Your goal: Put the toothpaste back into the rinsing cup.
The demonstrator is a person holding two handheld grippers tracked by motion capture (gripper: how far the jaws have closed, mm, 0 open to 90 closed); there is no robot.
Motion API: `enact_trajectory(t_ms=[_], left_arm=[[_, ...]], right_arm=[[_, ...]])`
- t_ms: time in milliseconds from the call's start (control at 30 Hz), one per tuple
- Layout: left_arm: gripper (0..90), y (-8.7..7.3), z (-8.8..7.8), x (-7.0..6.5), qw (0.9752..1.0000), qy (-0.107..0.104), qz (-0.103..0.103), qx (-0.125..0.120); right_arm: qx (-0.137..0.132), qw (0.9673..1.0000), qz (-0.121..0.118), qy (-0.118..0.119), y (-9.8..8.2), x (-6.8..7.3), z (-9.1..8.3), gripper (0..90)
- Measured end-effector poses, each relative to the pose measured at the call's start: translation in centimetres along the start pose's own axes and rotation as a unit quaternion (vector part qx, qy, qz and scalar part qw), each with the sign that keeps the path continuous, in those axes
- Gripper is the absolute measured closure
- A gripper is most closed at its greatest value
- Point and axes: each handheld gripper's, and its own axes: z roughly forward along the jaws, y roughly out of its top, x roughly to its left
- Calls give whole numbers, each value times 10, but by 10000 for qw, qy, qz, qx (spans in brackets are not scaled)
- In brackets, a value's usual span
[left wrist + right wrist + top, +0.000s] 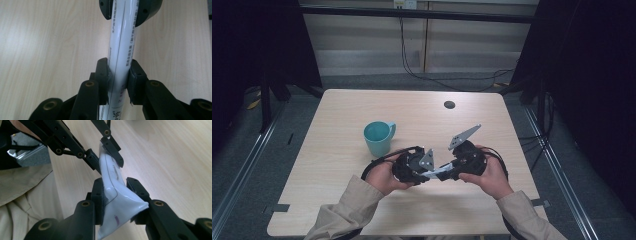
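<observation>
Tube (438,172) up off the table (337,115), strung between both grippers, low in front of the person! It's a white squeeze tube with printed text running down its side. Left gripper (117,75) has its jaws pinching the round body, square across it, tube (122,45) running straight away toward the other gripper's jaws. Right gripper (115,195) is clamped on the flat, crimped end, jaws pressed in on the tube (117,200), and you can see the plastic buckled and flared there. Both hands, left (382,177) and right (492,175), close together, near the table's front edge. A teal mug (378,137) stands just beyond the left gripper, apart from everything.

Now the risks, as I judge them. That glossy round body could slide or spin through the left jaws if the hands pull apart or twist. Harder pressure on the soft end could fold it further or push paste toward the cap. And a careless swing outward could clip the mug.
</observation>
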Motion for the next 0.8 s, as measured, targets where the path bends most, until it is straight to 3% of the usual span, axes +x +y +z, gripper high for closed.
enact_trajectory(t_ms=[133,233,300,367,433,600,800], left_arm=[[758,2,-5,1,9999,30,89,42],[770,3,-9,1,10000,-32,-36,39],[772,2,-13,4,9999,-18,-126,5],[773,-1,-16,7,9998,19,-186,13],[773,-5,-17,7,9992,-20,-376,-92],[773,-14,-23,13,9976,-30,-625,-306],[772,-20,-28,16,9959,-21,-779,-460]], right_arm=[[-172,9996,-200,-64,-1,1,-2,673],[-420,9990,-171,0,-2,0,-4,621],[-609,9978,-203,-141,-4,0,-7,519],[-684,9975,-156,-124,-6,-2,-9,441],[-770,9968,-98,-165,-10,-5,-11,414],[-767,9968,-36,-201,-18,-10,-11,363],[-662,9971,73,-364,-31,-15,-3,316]])
